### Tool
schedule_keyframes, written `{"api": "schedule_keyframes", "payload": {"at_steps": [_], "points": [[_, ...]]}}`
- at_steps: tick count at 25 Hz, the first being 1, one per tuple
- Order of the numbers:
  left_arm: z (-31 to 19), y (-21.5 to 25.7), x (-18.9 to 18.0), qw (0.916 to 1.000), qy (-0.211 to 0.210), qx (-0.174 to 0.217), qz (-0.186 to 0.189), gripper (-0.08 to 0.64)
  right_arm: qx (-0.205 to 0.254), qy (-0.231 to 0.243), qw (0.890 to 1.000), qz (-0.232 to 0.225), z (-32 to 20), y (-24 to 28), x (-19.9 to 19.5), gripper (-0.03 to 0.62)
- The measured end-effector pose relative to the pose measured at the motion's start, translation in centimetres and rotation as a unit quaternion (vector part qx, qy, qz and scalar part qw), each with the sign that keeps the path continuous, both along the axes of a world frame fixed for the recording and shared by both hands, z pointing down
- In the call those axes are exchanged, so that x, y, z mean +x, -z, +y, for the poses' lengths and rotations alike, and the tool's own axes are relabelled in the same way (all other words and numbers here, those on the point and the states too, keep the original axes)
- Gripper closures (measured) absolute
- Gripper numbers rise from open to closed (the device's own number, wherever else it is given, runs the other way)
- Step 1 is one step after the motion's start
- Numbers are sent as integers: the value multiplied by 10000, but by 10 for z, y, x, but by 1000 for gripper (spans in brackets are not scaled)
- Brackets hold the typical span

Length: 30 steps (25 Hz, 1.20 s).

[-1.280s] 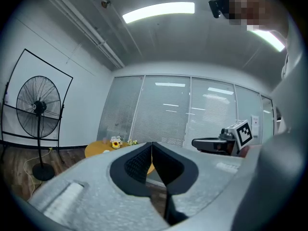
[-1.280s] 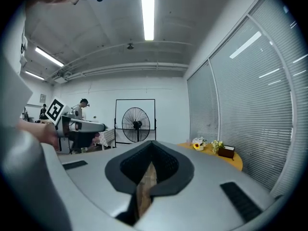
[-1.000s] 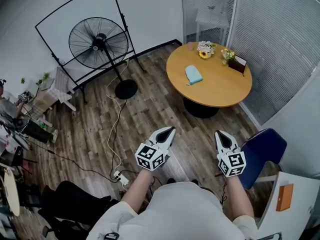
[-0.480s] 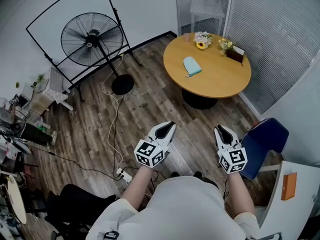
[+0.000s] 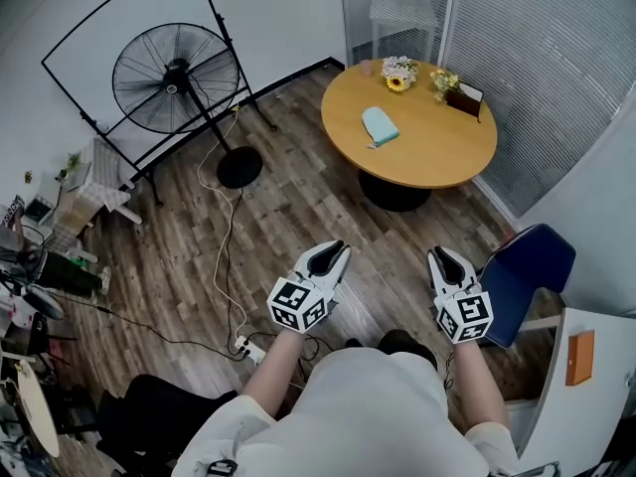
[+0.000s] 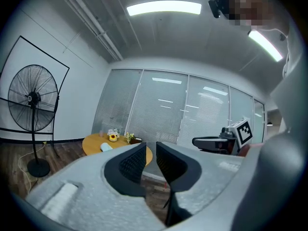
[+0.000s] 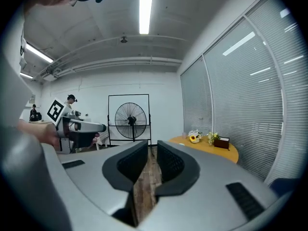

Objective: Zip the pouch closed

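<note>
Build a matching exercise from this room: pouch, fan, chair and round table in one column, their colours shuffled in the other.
Things:
A. pouch
B. fan
C. chair
D. round table

Colours:
1. black
2. tan wood
3. pale turquoise
4. dark blue

Pairs: A-3, B-1, C-4, D-2

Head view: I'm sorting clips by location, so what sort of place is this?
Probably an office meeting room: a round wooden table, glass partitions with blinds, and a standing fan on wood flooring.
</note>
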<state>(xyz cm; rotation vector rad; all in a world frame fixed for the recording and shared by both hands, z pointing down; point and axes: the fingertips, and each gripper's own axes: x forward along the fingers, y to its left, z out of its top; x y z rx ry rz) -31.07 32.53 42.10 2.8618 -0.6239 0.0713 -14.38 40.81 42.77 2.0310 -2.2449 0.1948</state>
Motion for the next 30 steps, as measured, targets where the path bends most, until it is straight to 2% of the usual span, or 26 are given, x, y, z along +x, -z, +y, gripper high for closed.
{"api": "schedule_keyframes", "payload": {"at_steps": [6,14,22,30], "points": [[-15,-8,7,9999,-68,-91,-19,491,-92,107,9999,28,-14,-7,0,529],[-60,-13,41,9997,-137,-168,-77,491,-138,173,9997,-84,-67,-15,30,529],[-125,-19,99,9993,-231,-242,-161,489,-258,391,9988,-117,-142,-23,80,529],[-187,-21,155,9994,-79,-235,-240,491,-346,585,9976,-160,-209,-31,144,529]]}}
